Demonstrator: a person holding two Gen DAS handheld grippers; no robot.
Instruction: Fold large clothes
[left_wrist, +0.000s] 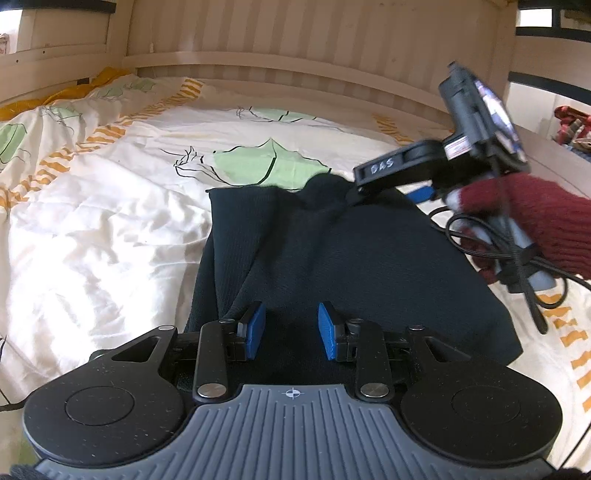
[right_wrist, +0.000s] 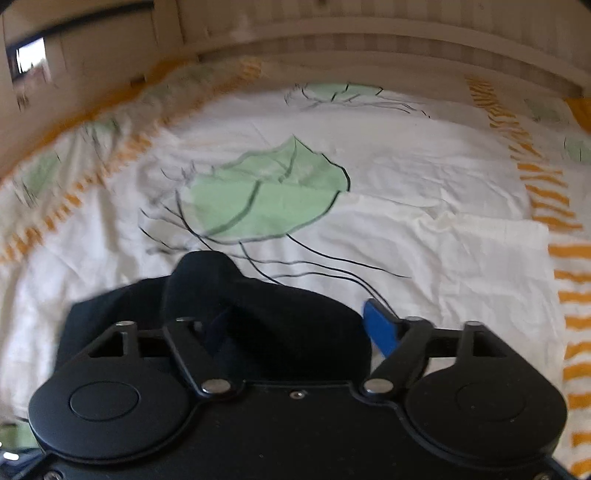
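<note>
- Lying rumpled across the left side, a white bed cover (left_wrist: 92, 221) printed with green leaves and orange stripes, with a pale slatted wooden bed frame (left_wrist: 295, 37) behind it.
- Pointing down toward the bed near the bottom centre of the left wrist view, the left tongs (left_wrist: 291, 330): blue pads a small way apart, dark cloth filling the gap; impossible to tell whether pinched or merely resting there.
- Spread on the bed cover from the left tongs toward the far side, a dark ribbed garment (left_wrist: 351, 258), creased, its far edge bunched up into a peak.
- Meeting that raised far edge, the right tongs (right_wrist: 299, 326): spread wide and gripping nothing, one blue pad just clear of the cloth, the other finger hidden under a hump of fabric.
- Gripping the right handle at the far right, a hand (left_wrist: 535, 221) in a dark red knitted glove, with a black cable (left_wrist: 517, 258) looped beneath.
</note>
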